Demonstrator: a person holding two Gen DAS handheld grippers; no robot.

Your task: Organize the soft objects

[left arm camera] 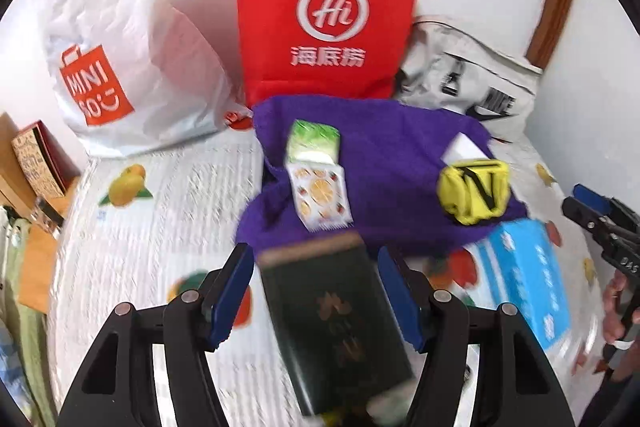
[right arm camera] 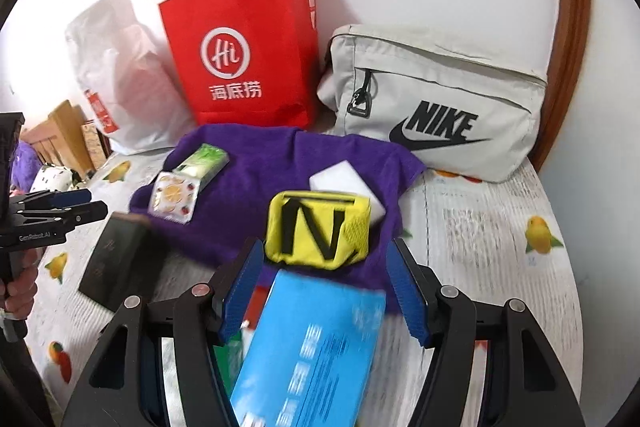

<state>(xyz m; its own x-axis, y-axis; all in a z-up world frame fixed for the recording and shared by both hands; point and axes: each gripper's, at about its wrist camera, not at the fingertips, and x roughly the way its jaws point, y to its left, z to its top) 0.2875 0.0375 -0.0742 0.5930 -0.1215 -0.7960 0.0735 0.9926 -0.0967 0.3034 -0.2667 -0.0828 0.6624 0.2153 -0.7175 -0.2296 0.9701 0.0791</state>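
Left gripper: jaws spread, dark green pack lies between them at lower centre of frame, touching neither blue pad visibly; blurred. Right gripper: jaws spread, blue tissue pack between them at bottom centre, yellow pouch just beyond tips on purple towel. All rest on bed.

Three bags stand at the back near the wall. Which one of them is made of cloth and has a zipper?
The grey Nike bag, at the right end. The red paper bag has cord handles, and the white Miniso bag is thin plastic.
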